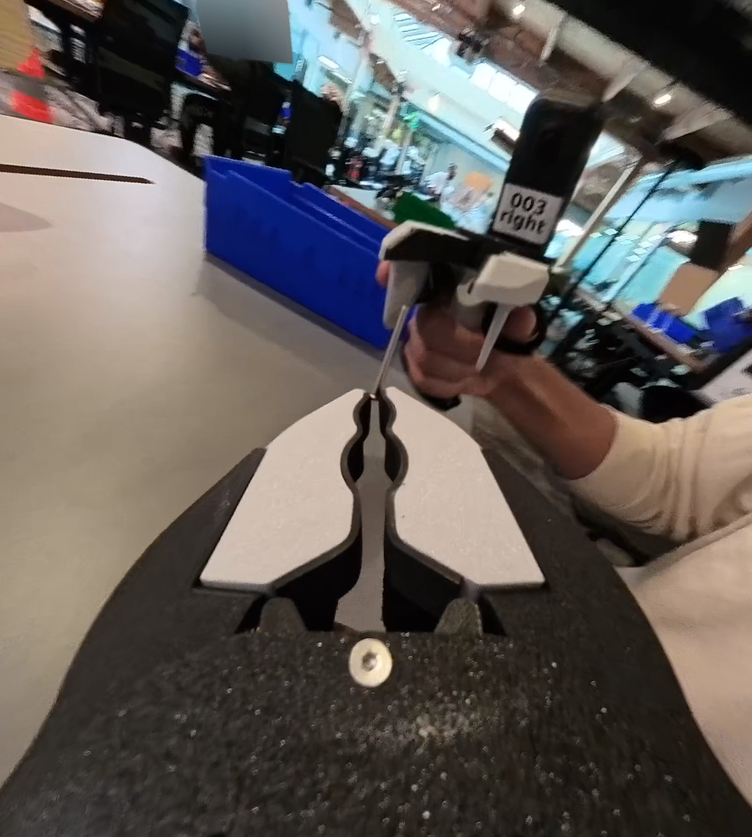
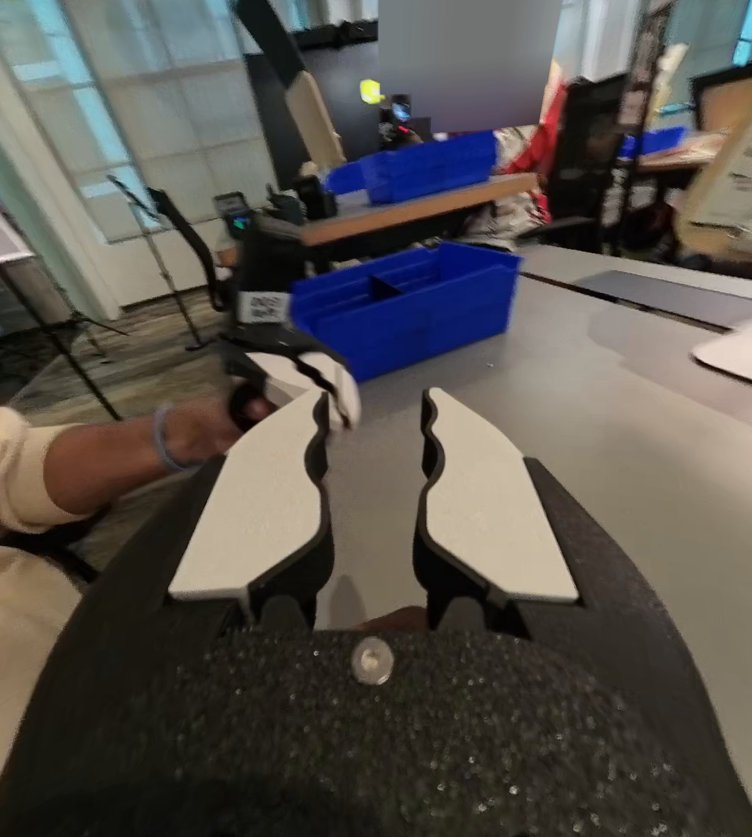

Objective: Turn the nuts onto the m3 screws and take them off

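Observation:
My left gripper (image 1: 371, 395) is shut, and its tips pinch the lower end of a long thin metal screw (image 1: 390, 351). The screw slants up and right, and its upper end lies against one finger of my right gripper (image 1: 442, 335), which a hand holds above the table's edge. In the right wrist view my right gripper (image 2: 376, 394) is open with nothing between its fingers. The shut left gripper (image 2: 349, 410) shows just beyond its left fingertip. I cannot make out a nut in either view.
A blue plastic bin (image 1: 274, 235) stands on the grey table (image 1: 70, 362) behind the grippers; it also shows in the right wrist view (image 2: 410, 317). A white object (image 2: 750, 358) and a dark mat (image 2: 673, 299) lie at the right. A cream sleeve (image 1: 682, 475) crosses the right side.

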